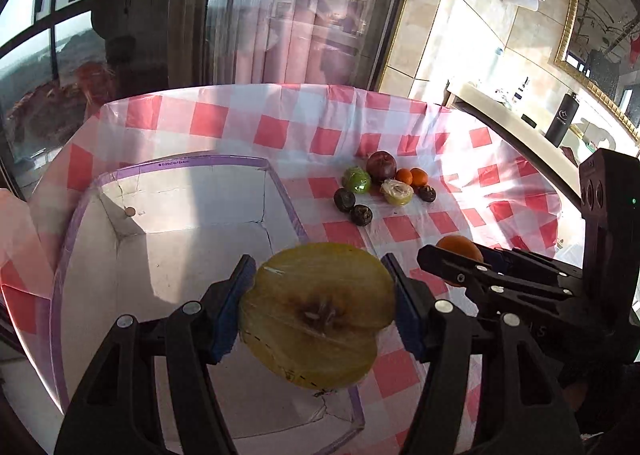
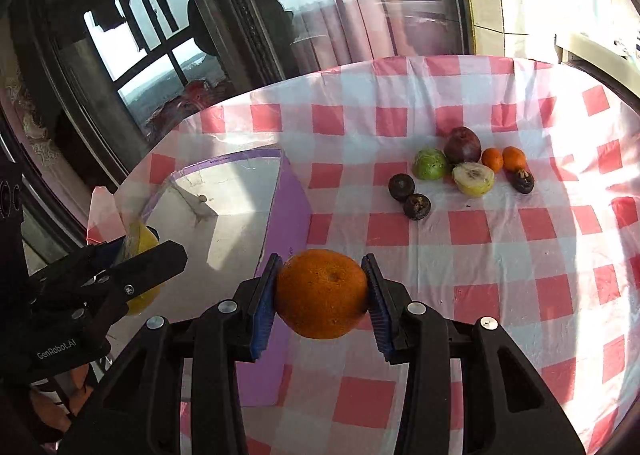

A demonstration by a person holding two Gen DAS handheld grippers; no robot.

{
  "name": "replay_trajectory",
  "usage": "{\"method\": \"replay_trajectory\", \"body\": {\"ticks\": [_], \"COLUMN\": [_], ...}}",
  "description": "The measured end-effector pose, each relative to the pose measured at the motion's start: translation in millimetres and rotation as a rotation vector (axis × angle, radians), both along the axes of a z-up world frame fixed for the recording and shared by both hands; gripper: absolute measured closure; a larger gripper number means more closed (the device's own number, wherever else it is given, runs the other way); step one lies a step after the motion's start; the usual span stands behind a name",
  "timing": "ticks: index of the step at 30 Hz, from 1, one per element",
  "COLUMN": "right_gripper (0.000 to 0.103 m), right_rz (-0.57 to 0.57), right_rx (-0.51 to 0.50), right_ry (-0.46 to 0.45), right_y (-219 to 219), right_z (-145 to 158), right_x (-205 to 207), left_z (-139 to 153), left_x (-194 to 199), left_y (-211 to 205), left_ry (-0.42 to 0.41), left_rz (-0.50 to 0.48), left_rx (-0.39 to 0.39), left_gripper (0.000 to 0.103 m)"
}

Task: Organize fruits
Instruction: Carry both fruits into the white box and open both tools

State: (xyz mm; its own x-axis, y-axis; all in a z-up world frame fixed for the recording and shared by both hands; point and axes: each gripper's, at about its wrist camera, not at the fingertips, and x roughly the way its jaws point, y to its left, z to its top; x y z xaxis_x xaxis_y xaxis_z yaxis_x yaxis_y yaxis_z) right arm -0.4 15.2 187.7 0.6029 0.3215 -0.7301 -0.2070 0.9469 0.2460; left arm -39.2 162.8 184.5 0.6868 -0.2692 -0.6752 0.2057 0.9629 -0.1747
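So, nearest in each wrist view is what's being carried. The left gripper (image 1: pixel 320 307) is closed about halfway onto a yellow apple half (image 1: pixel 316 315), cut face toward the camera, core line tilted a bit, wider axis running pad to pad. It's held above the near part of the white box (image 1: pixel 192 247), over its right-hand rim. The right gripper (image 2: pixel 322 297) is nearly shut on an orange (image 2: pixel 322 293); being round, no long axis can really be called, though a dimple can be seen on its upper face. It's held over the cloth just right of the box's purple wall.

Probably both should be lowered well inside the box before being let go, apple half kept clear of the rim, so nothing gets bounced out.

Farther off, the leftover fruit pile (image 2: pixel 460 171) is waiting on the checked tablecloth (image 2: pixel 520 255).
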Motion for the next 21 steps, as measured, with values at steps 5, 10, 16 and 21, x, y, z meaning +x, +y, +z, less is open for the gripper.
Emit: {"method": "replay_trajectory", "body": {"ticks": [5, 10, 16, 21], "right_gripper": [0.062, 0.062, 0.062, 0.062], "right_rz": [0.200, 0.303, 0.294, 0.307], "right_rx": [-0.075, -0.219, -0.367, -0.495], "right_ry": [-0.020, 0.113, 0.380, 0.523], "right_y": [84, 146, 175, 181], "right_z": [14, -13, -74, -118], "right_x": [22, 49, 72, 65], "left_z": [-3, -25, -60, -89], "left_x": [0, 13, 21, 19], "left_y": [70, 117, 131, 131], "left_ry": [0.014, 0.136, 0.302, 0.401], "left_rz": [0.165, 0.302, 0.343, 0.323], "left_rx": [0.014, 0.046, 0.124, 0.163], "left_gripper": [0.039, 0.039, 0.039, 0.039]}}
